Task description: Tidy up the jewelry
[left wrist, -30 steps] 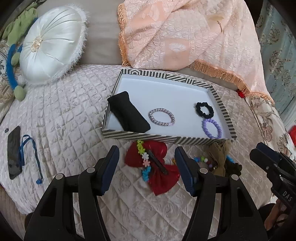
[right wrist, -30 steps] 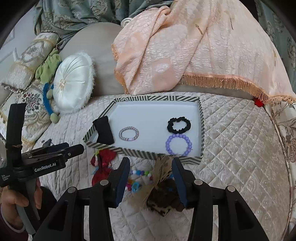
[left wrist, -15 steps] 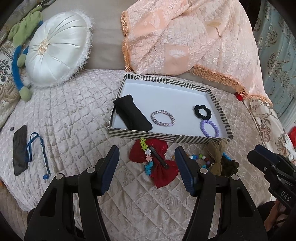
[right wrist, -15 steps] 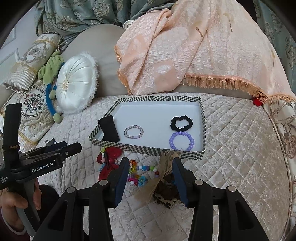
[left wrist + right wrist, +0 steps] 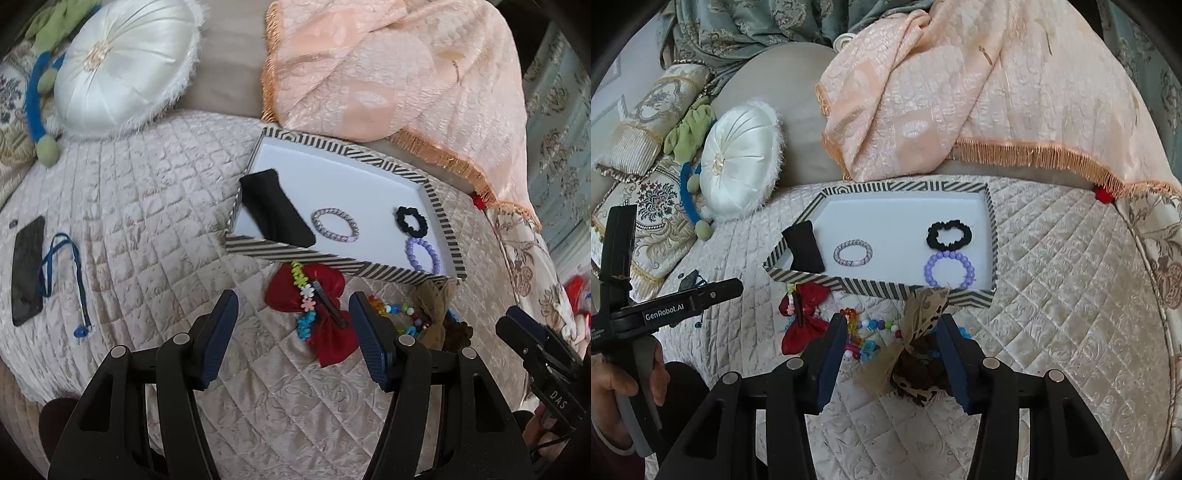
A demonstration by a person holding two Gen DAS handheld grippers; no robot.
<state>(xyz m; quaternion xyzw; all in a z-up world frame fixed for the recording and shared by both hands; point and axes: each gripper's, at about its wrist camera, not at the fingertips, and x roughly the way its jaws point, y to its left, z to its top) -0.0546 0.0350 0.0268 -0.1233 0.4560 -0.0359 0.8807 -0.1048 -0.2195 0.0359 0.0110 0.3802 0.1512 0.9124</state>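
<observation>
- Spreading across the whole foreground: a quilted cream bedspread [image 5: 1052, 295]; leaning at its far edge, a round white satin cushion [image 5: 738, 162] and a peach fringed throw [image 5: 960, 92]; hanging behind, grey-green patterned drapery [image 5: 738, 22]
- Lying flat at the left side of the bedspread in the left wrist view: a dark phone [image 5: 27, 269] with a blue lanyard [image 5: 77, 280] just beside it
- Sitting mid-bed: a black-and-white striped tray [image 5: 882, 288]; resting inside it, a black pouch [image 5: 805, 245] at the left end, a lilac braided bracelet [image 5: 852, 253] near the middle, a black scrunchie [image 5: 948, 235] and a purple bead bracelet [image 5: 948, 268] at the right end, touching or nearly so
- Lying loose in front of the tray's near wall: a red bow [image 5: 321, 314] crossed by a flower-bead strand [image 5: 304, 295]; a multicoloured bead bracelet [image 5: 868, 332]; a tan-and-brown bow [image 5: 916, 354]
- Hovering over the bedspread with jaws spread wide and nothing between them: left gripper [image 5: 291, 332]; red bow just ahead, between the fingertips' lines
- Standing partly open, not pressing anything: right gripper [image 5: 892, 347]; tan-and-brown bow lying between its fingers, close against the right one; bead bracelet by the left one
- Gripping the left tool's handle at the lower left of the right wrist view: a hand [image 5: 613, 391]
</observation>
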